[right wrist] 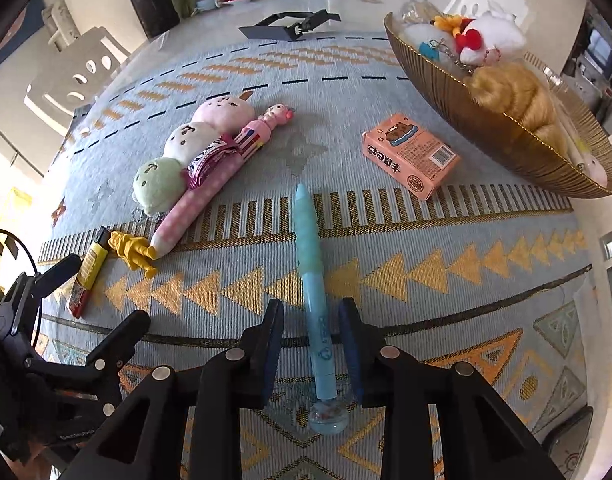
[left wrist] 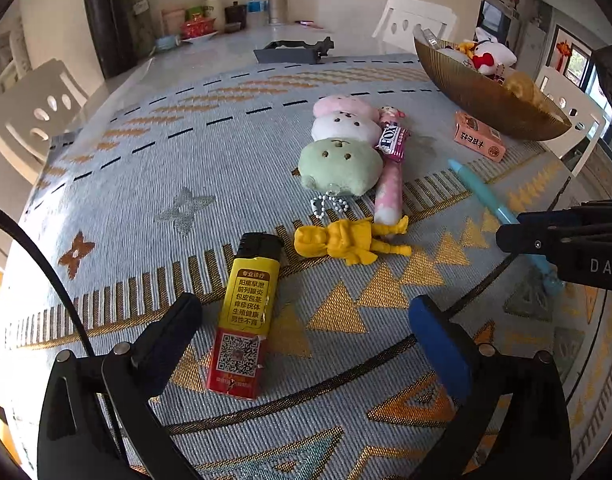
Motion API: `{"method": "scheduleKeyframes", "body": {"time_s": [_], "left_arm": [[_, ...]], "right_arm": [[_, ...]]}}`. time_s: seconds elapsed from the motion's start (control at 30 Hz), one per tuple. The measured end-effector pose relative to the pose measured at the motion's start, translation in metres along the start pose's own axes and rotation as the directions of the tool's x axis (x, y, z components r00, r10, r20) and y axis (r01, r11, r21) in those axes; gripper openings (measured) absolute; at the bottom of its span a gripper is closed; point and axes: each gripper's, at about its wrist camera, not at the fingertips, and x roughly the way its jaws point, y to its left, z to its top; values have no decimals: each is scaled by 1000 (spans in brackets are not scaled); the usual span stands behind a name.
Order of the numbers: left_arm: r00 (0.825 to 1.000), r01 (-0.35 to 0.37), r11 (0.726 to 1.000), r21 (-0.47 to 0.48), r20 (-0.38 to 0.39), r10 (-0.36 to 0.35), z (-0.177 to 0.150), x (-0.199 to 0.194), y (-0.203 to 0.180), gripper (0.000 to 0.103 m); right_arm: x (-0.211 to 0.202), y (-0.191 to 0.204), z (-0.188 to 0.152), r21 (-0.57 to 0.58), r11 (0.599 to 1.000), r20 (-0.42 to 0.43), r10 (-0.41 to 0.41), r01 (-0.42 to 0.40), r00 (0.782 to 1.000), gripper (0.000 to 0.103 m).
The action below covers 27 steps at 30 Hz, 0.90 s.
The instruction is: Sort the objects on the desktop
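A yellow and red lighter (left wrist: pixel 246 312) lies on the patterned cloth between the wide-apart fingers of my left gripper (left wrist: pixel 304 312), nearer the left finger and untouched by either pad. A light blue pen (right wrist: pixel 308 240) lies lengthwise between the fingers of my right gripper (right wrist: pixel 312 312), with a narrow gap on each side, so the gripper stands open around it. Beyond the lighter lie a yellow toy figure (left wrist: pixel 346 240), a three-ball plush (left wrist: pixel 340 160), a pink pen (left wrist: pixel 388 188) and a candy wrapper (left wrist: pixel 392 142).
A gold ribbed bowl (right wrist: pixel 506 140) at the far right holds plush toys and other items. An orange box (right wrist: pixel 410 156) lies in front of it. A dark folded stand (right wrist: pixel 282 26) sits beyond the cloth. White chairs surround the table; bottles and jars stand at its far end.
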Motion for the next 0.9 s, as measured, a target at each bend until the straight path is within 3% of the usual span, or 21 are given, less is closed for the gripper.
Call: {"method": "scheduleKeyframes", "body": {"time_s": [0.17,0.2,0.23,0.27,0.33,0.5,0.67,0.9], "left_arm": [[1000,0,1000,1,-7,0,2,-1,0,99],[1000,-4,1000,-8,2,4,1,-3,1,88],[1000,-7,1000,-12,8,7,1,-5,1,72],[1000,-9,1000,-15,8,9,2,-7,2,64],[1000,1,1000,-23,10,0,4,-11,5,25],[997,79,994,-81,-6,-80,7,-21,14,21],[995,99,992,-78,23,-97,11,-45,11,18],[987,136,988,-67,92,-130,41,-78,-7,18]], "right_arm": [[1,5,-1,-19,999,6,-25,26,1000,28],[0,6,-2,-23,999,8,-26,26,1000,27],[0,5,-2,-20,1000,10,-23,23,1000,20],[0,4,-2,-15,1000,11,-20,21,1000,13],[-1,2,-2,-10,1000,7,-10,10,1000,11],[-12,-6,-6,37,996,7,75,-75,997,10],[-43,-18,-7,71,988,49,134,-137,990,10],[-93,-41,-1,81,984,138,148,-160,979,10]]}}
